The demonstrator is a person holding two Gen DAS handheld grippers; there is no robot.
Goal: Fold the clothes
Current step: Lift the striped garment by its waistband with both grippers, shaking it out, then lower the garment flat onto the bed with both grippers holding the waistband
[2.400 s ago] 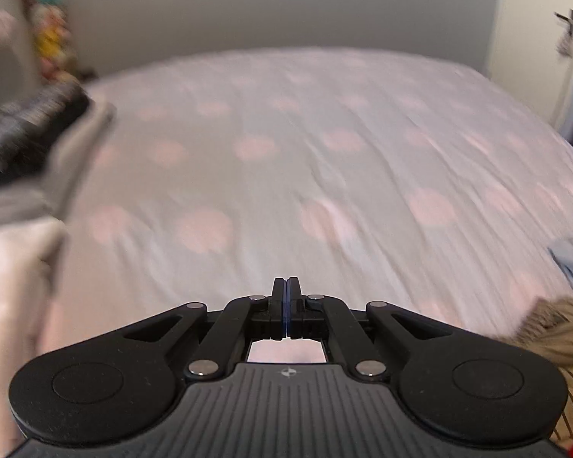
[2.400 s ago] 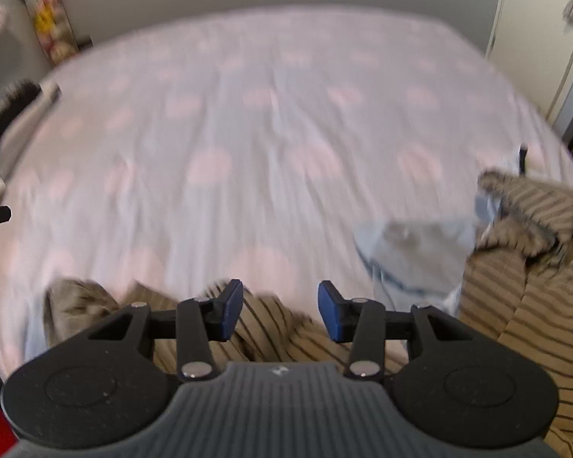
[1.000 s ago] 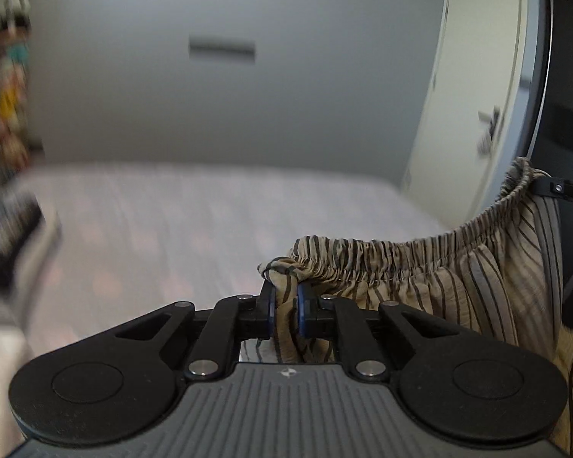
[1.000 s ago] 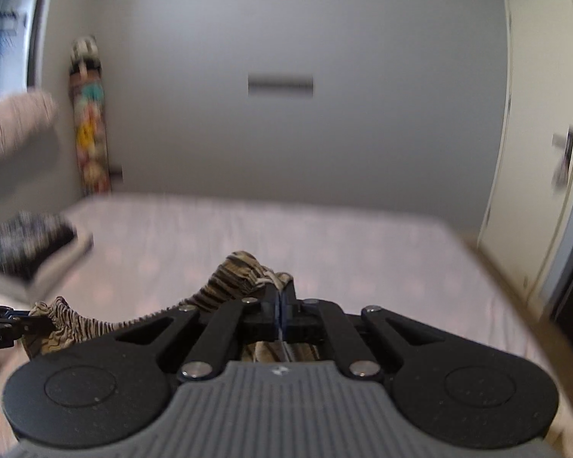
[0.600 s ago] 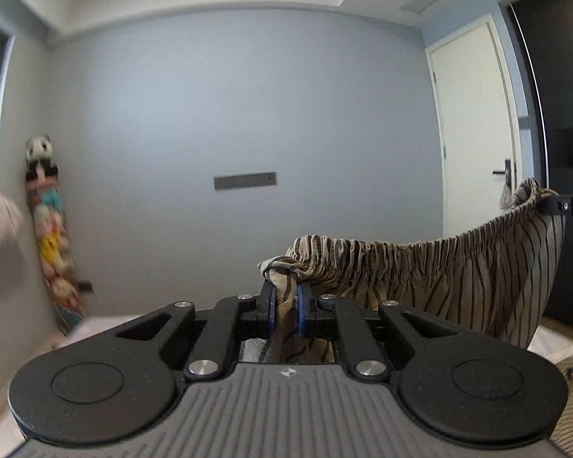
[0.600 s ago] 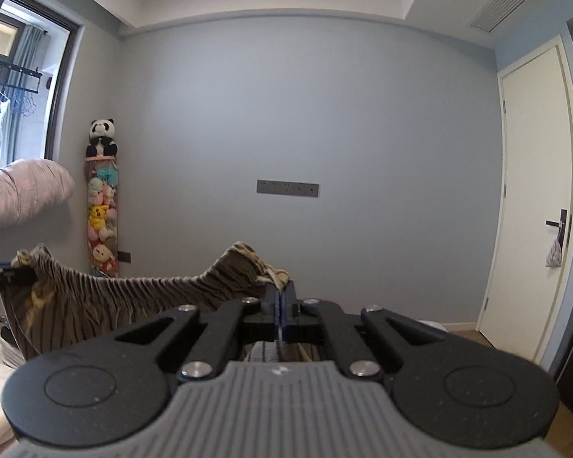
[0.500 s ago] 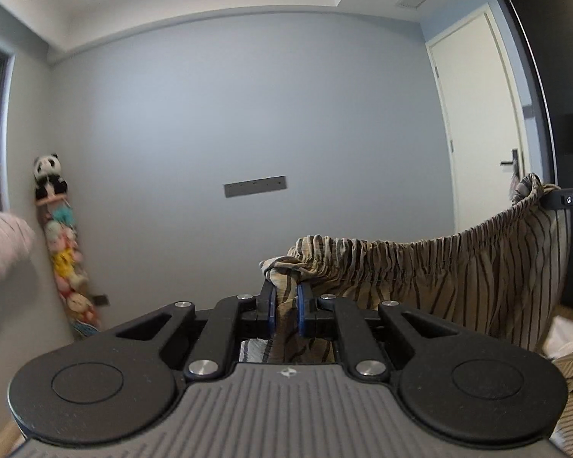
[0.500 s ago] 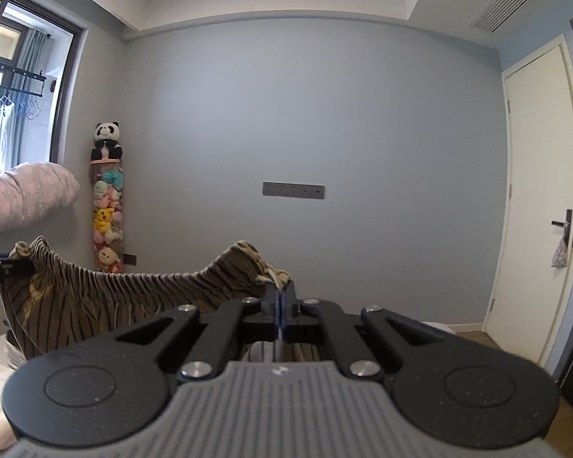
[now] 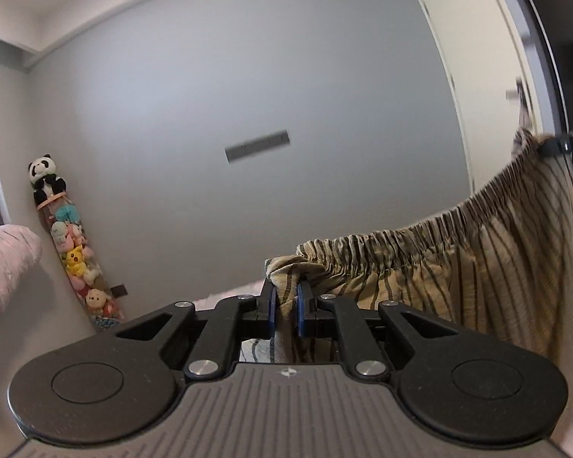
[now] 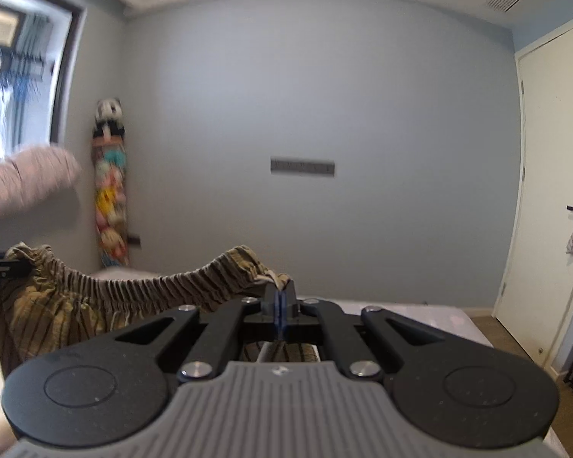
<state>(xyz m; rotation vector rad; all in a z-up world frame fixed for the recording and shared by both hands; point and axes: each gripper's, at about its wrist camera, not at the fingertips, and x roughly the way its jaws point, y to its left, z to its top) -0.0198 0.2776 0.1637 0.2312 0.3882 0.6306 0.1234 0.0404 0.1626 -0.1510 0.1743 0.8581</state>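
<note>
Left gripper [image 9: 285, 301] and right gripper [image 10: 278, 307] are each clamping an end of the elastic waistband of tan striped trousers [image 9: 477, 267], holding them stretched in mid-air before a grey wall [image 10: 305, 114]

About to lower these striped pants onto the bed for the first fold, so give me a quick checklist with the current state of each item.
1. Left tool shut on the striped pants at the waistband: ok.
2. Right tool shut on the waistband's other end: ok.
3. Waistband spread between the tools: ok, with a slight sag.
4. Legs hanging straight, untwisted: cannot tell, the lower part is out of view.
5. Landing spot on the bed clear: cannot tell, only a far strip shows.
</note>
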